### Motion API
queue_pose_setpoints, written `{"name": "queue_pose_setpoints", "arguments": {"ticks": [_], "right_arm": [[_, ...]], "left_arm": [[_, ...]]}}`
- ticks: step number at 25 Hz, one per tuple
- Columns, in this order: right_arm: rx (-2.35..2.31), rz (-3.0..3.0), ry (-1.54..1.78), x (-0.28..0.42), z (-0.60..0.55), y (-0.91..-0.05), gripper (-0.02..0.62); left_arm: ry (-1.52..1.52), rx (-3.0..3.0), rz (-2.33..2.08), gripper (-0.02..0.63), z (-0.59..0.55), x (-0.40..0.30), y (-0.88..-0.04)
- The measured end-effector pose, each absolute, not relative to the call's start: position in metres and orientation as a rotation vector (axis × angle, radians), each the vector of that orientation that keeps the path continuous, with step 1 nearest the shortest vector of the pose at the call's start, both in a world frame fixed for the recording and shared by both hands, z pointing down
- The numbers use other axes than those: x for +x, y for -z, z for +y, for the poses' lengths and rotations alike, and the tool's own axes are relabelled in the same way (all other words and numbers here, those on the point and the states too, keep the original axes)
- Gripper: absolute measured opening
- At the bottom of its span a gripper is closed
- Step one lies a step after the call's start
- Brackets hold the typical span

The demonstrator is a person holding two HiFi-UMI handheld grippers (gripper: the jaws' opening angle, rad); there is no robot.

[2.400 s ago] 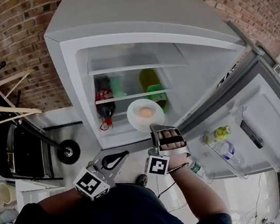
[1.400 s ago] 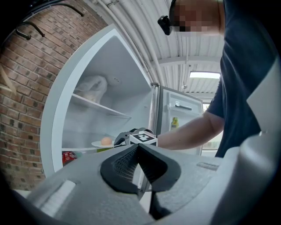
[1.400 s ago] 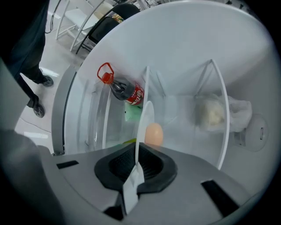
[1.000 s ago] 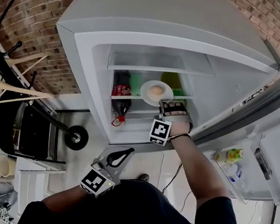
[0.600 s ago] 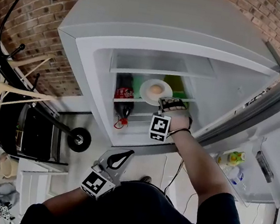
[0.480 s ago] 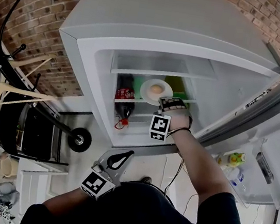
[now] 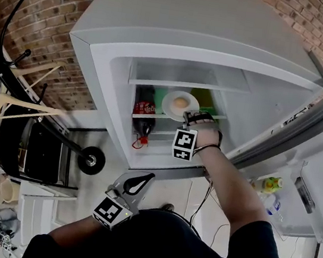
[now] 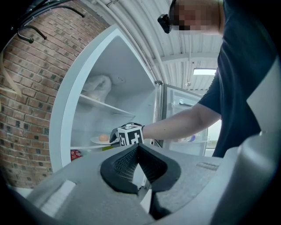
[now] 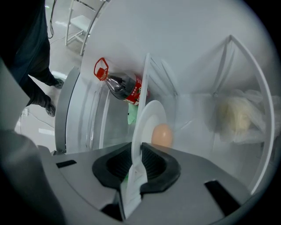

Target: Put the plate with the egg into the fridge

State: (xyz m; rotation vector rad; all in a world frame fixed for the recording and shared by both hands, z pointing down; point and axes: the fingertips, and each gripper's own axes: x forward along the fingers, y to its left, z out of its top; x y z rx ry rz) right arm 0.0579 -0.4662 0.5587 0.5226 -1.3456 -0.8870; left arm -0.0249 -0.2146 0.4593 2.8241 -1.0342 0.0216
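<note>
opening right tongs [image 9: 139, 151], plate [image 9: 147, 118] rim between; egg [image 9: 161, 134] on plate, fridge shelf [image 7: 157, 116].

Surfaces before you:

- The fridge [image 7: 184, 14] has a smooth, satin-grey outer shell and a glossy white plastic lining inside.
- The plate [image 9: 149, 118] is smooth, glossy and white; you cannot tell ceramic from plastic.
- The egg [image 9: 162, 134] has a matt, pale brown shell.
- The bottle [image 9: 125, 90] is clear glossy plastic with a red plastic cap ring.
- The brick wall [image 7: 41, 11] is rough and matt, with pale mortar joints.
- Your left gripper [image 8: 137, 148] has a matt grey plastic body, and its pads [image 8: 123, 165] are black and finely ribbed.
</note>
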Motion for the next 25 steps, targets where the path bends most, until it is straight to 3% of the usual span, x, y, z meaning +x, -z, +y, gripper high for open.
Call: {"name": "queue_pose_setpoints", "arguments": {"ticks": [11, 16, 25], "right_arm": [[0.494, -1.352, 0.824, 0.062, -0.470, -0.567, 0.083], [0.487, -1.355, 0.793, 0.061, -0.473, -0.573, 0.133], [0.557, -1.385, 0.829, 0.061, -0.468, -0.566, 0.140]], "left_arm": [[-0.012, 2.813, -1.051, 0.005, -0.214, -0.027, -0.457], [-0.023, 2.820, -1.057, 0.005, -0.213, -0.029, -0.457], [-0.015, 2.827, -1.050, 0.005, -0.213, -0.029, -0.456]]}}
